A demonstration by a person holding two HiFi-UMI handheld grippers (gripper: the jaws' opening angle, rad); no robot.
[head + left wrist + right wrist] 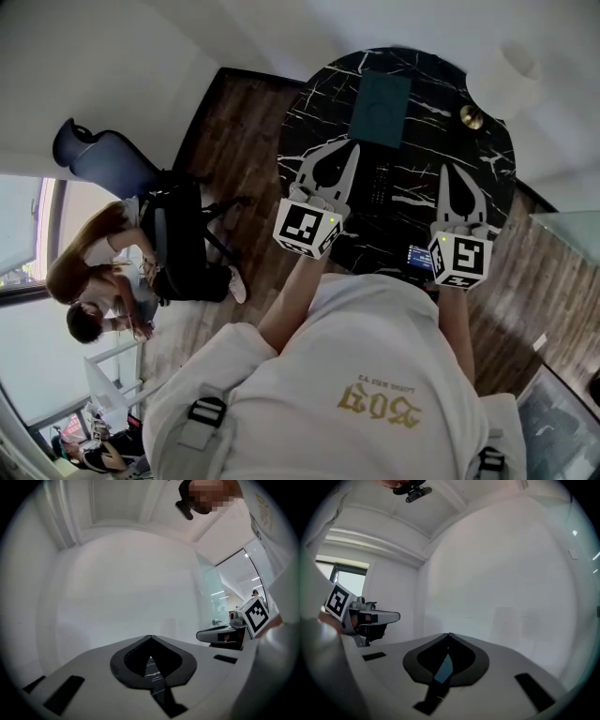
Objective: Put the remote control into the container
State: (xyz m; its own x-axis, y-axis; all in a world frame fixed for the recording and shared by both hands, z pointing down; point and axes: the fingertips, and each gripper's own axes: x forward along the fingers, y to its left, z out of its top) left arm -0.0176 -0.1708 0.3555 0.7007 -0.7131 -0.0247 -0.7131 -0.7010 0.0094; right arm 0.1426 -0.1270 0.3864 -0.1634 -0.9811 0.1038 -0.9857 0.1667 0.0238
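The left gripper (353,148) and right gripper (446,172) are both pressed together and empty. The remote control (378,185) lies mid-frame on the desk (319,103), below the teal container (381,109). Risk: unopened jaws would shove the remote control aside.

Round black marble table (441,89), dark wood plank floor (234,122), white walls (112,56), blue chair (103,159) at left, bright window (19,225) beside a seated person (94,267), glass panel (567,234) at right, even daylight
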